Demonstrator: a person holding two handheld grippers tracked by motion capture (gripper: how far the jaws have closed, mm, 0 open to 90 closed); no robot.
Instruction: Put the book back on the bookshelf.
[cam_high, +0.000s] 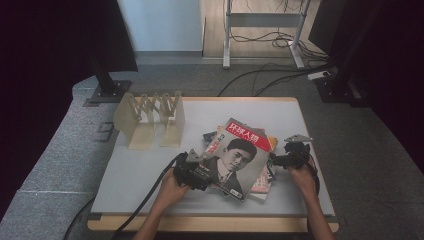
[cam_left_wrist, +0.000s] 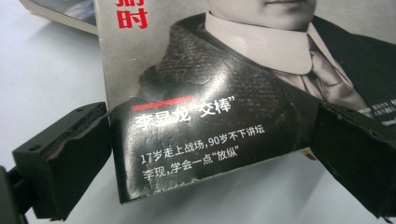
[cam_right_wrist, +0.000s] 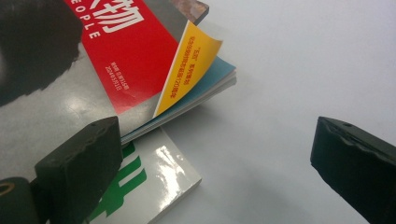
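Observation:
A grey magazine (cam_high: 235, 155) with a portrait and a red title block tops a small stack of magazines on the table. My left gripper (cam_high: 200, 170) is at its near left corner. In the left gripper view the magazine's creased corner (cam_left_wrist: 201, 135) lies between the wide-apart jaws, the left jaw touching its edge; the left gripper (cam_left_wrist: 210, 154) is open. My right gripper (cam_high: 280, 160) sits at the stack's right side. In the right gripper view it (cam_right_wrist: 215, 163) is open over bare table, its left jaw against the red-covered magazine (cam_right_wrist: 126, 60), where a yellow page (cam_right_wrist: 187, 65) curls up.
A beige file rack (cam_high: 152, 120) with several dividers stands at the table's back left. The light grey table (cam_high: 145, 170) is bare between it and the stack. A white and green book (cam_right_wrist: 144, 182) lies under the stack. Cables and stands are on the floor behind.

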